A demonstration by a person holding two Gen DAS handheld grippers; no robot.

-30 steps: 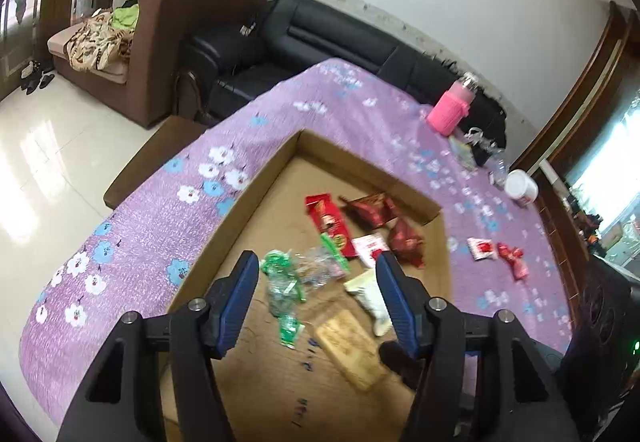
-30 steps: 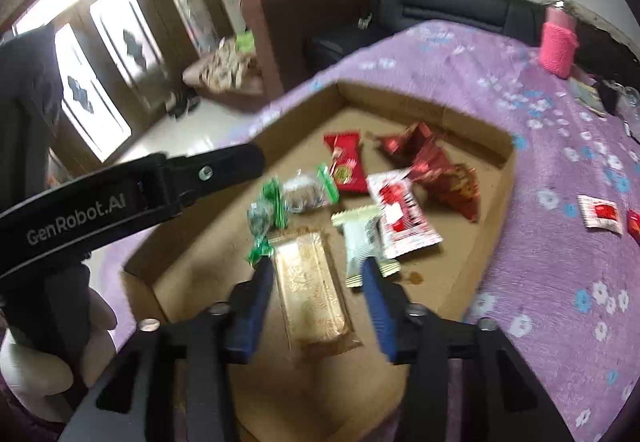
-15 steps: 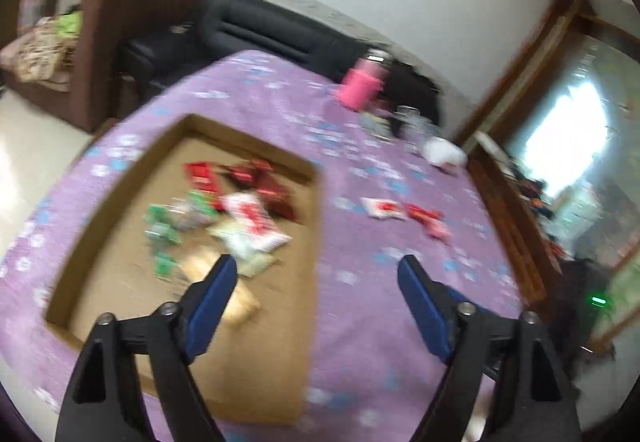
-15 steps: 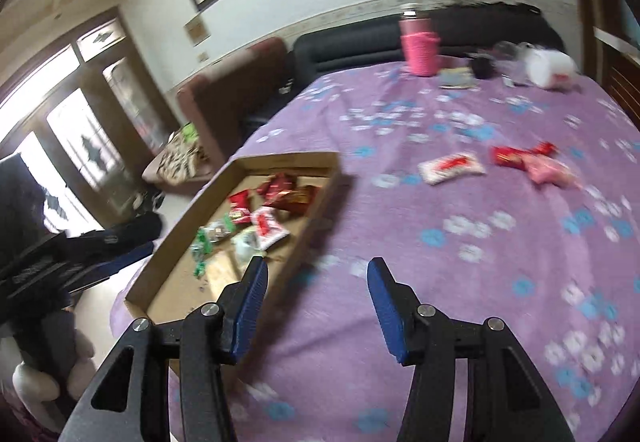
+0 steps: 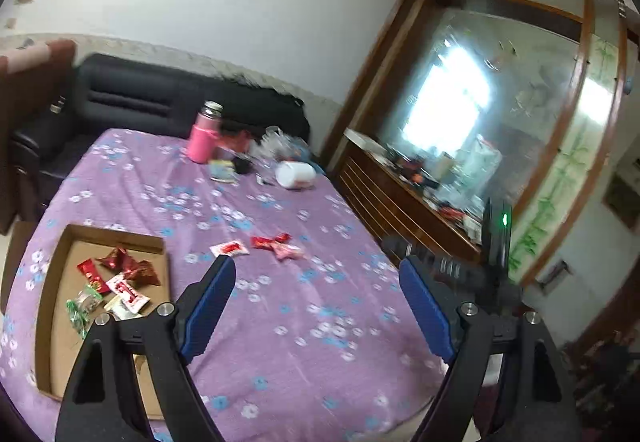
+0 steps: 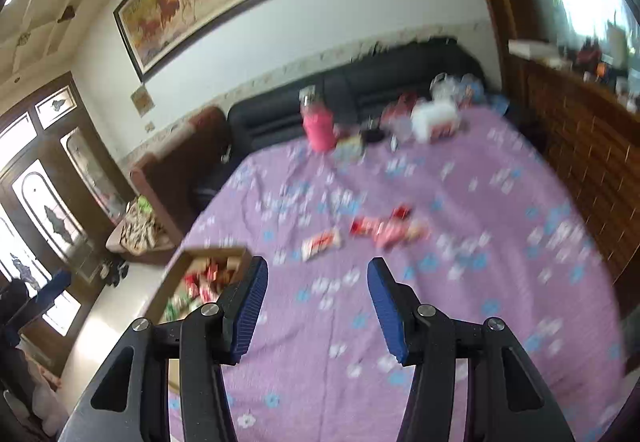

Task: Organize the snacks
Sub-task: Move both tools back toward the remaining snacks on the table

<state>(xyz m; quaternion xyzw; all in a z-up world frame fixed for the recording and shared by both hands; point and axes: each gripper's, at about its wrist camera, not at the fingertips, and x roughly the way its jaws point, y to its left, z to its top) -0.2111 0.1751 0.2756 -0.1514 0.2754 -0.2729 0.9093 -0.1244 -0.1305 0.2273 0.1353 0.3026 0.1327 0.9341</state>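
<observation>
we hold both the left gripper (image 5: pixel 316 306) and right gripper (image 6: pixel 316 302) wide and empty, aimed at the loose packets (image 5: pixel 276 245), probably three, to join the box (image 5: pixel 46 306)

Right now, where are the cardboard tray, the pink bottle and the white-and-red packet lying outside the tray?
cardboard tray (image 5: pixel 116 237): left wrist view, far rim.
pink bottle (image 5: pixel 202 138): left wrist view, body.
white-and-red packet (image 5: pixel 230 249): left wrist view, middle.

Shallow open cardboard tray (image 5: pixel 54 274) lay flat on the purple cloth, holding a jumble of red, white and green snack packets (image 5: pixel 120 278), while a white-and-red packet (image 5: pixel 230 249) and red and pink wrapped sweets (image 5: pixel 280 245) lay loose well outside it.
</observation>
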